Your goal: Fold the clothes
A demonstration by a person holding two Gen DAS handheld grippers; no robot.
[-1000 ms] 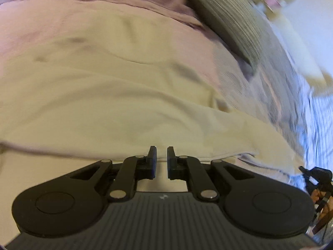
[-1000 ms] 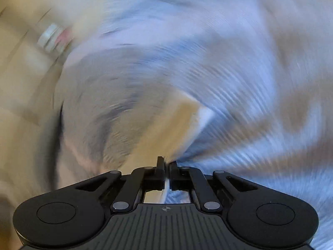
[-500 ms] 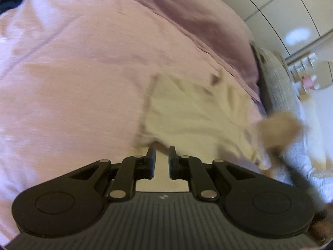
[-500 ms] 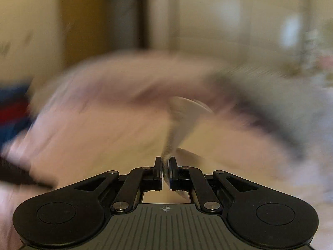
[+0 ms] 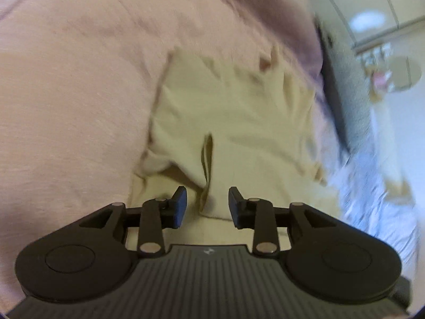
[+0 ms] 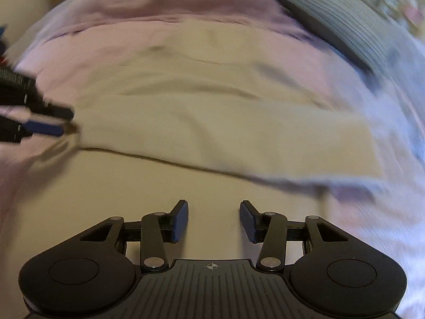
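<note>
The left gripper (image 5: 207,203) hung with its jaws spread wide and nothing between them, low in the centre of the left wrist frame, just above a raised crease in the cream garment (image 5: 239,122). That garment lay spread over the pink bedsheet (image 5: 74,101), filling the middle of the frame, its left edge running up toward the upper centre and its lower left corner puckered. A grey striped pillow (image 5: 348,98) stood along the right side, with pale blue striped cloth (image 5: 372,199) below it at the lower right. In the right wrist frame the right gripper (image 6: 214,219) also stood wide and empty, low in the centre, over the near layer of the cream garment (image 6: 212,111), whose folded edge ran across the middle of the frame. The left gripper's dark fingers (image 6: 42,127) showed at the left edge, at the garment's corner. The picture was blurred.
</note>
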